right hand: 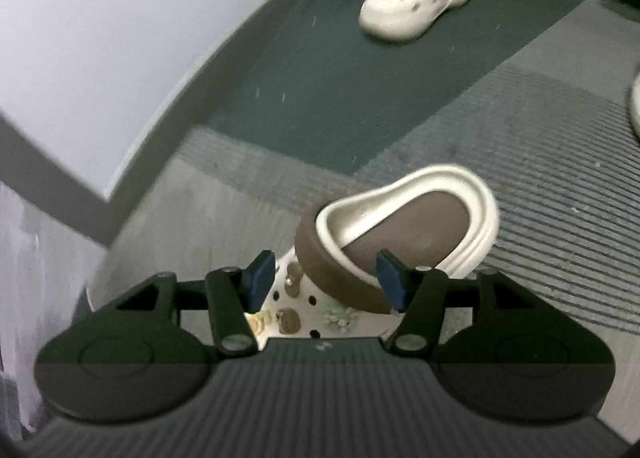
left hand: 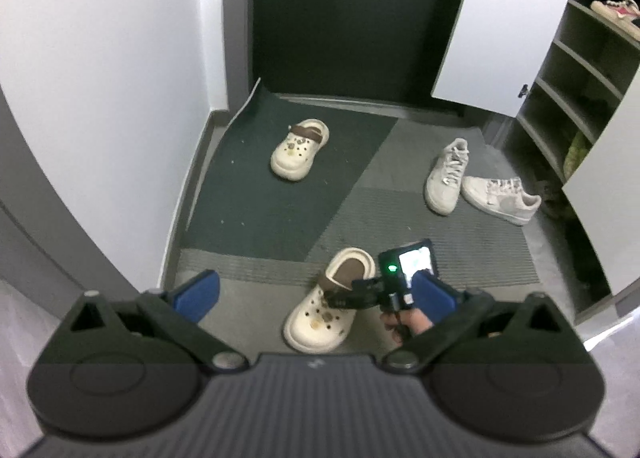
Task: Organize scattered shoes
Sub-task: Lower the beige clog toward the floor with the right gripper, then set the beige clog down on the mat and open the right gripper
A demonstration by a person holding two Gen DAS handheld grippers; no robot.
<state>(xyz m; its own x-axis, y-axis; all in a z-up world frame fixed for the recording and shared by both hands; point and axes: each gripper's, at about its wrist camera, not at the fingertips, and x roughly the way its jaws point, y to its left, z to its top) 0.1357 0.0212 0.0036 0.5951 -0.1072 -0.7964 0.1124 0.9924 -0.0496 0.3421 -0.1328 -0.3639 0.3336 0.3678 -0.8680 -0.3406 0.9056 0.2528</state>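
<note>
Near clog (right hand: 404,226): cream foam, brown insole, brown heel strap folded forward over the upper, charms stuck in the vent holes. Lies on the ribbed grey mat (right hand: 540,186), toe toward the cameras.

Right gripper (right hand: 326,278): jaws apart, blue pads either side of the strap and upper; contact cannot be told.

Left gripper (left hand: 316,296): jaws wide apart, nothing between them.

Second clog (left hand: 299,149): on the dark green mat (left hand: 248,194), well apart. Two white sneakers (left hand: 476,182) touching at the toes, near the open shoe cabinet (left hand: 580,90).
</note>
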